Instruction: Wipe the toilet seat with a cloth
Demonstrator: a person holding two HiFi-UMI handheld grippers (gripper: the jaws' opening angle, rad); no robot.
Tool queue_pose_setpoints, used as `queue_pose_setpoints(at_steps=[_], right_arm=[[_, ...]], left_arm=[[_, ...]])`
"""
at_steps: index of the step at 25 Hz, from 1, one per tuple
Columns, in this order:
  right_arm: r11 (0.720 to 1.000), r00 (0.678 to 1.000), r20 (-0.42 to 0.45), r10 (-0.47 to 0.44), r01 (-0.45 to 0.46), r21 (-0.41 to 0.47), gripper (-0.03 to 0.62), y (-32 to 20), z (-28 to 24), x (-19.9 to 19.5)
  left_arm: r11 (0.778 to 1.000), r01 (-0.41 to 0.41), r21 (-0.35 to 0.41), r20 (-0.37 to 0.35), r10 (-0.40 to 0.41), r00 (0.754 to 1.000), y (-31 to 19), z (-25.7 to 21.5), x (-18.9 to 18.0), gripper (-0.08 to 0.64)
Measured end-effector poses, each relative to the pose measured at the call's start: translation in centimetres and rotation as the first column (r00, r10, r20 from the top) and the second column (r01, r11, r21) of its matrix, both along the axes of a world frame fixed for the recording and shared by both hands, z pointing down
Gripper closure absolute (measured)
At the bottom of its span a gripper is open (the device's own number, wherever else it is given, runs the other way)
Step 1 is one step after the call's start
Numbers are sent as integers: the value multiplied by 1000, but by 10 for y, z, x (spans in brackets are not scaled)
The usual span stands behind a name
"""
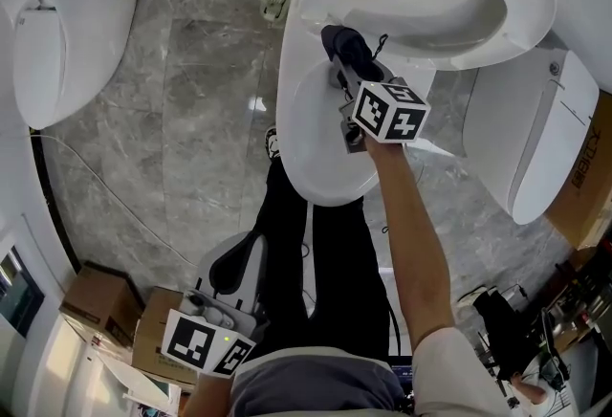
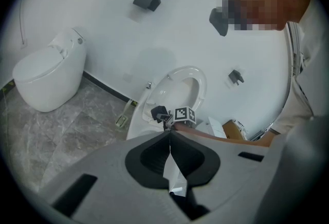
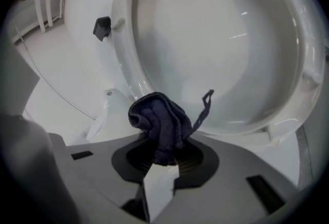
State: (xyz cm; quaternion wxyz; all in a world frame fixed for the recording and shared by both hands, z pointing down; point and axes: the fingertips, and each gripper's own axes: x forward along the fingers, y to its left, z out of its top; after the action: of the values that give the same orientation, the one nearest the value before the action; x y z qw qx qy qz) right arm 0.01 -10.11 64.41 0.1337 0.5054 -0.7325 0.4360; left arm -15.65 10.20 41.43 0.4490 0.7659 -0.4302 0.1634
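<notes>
**Desk:** Looking down from the head view, what's closest to you?

**Operator:** My left gripper (image 1: 239,257). It's on the near side, well back from the toilet seat (image 1: 421,47). I see its jaws clenched flat against each other in its own view, with nothing between them.

**Desk:** And the other one?

**Operator:** My right gripper (image 1: 349,66) is stretched out to the toilet seat, and it's grasping the dark blue cloth (image 1: 342,40). In that gripper's view the cloth is a bunched wad sticking out past the jaws. A thin loop (image 3: 205,105) of thread curls off its right side.

**Desk:** Where exactly is the cloth?

**Operator:** At the lower rim of the toilet seat, which stands raised. The wad overlaps the white rim, but I can't tell whether it's pressing on it.

**Desk:** Anything farther out?

**Operator:** Grey marble floor (image 1: 191,119) runs to the left of the toilet seat. Well beyond that, a second toilet (image 1: 57,23) stands by the wall.
</notes>
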Motion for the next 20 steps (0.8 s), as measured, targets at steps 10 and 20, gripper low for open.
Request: queue_pose_setpoints(at_steps=[10, 20], right_arm=[[997, 993, -120, 3, -13, -82, 514, 18, 40, 32], [992, 989, -147, 10, -29, -125, 514, 35, 50, 69]], left_arm=[[1000, -5, -12, 24, 5, 1000, 0, 5, 2, 551], [999, -46, -11, 21, 46, 999, -5, 3, 27, 551]])
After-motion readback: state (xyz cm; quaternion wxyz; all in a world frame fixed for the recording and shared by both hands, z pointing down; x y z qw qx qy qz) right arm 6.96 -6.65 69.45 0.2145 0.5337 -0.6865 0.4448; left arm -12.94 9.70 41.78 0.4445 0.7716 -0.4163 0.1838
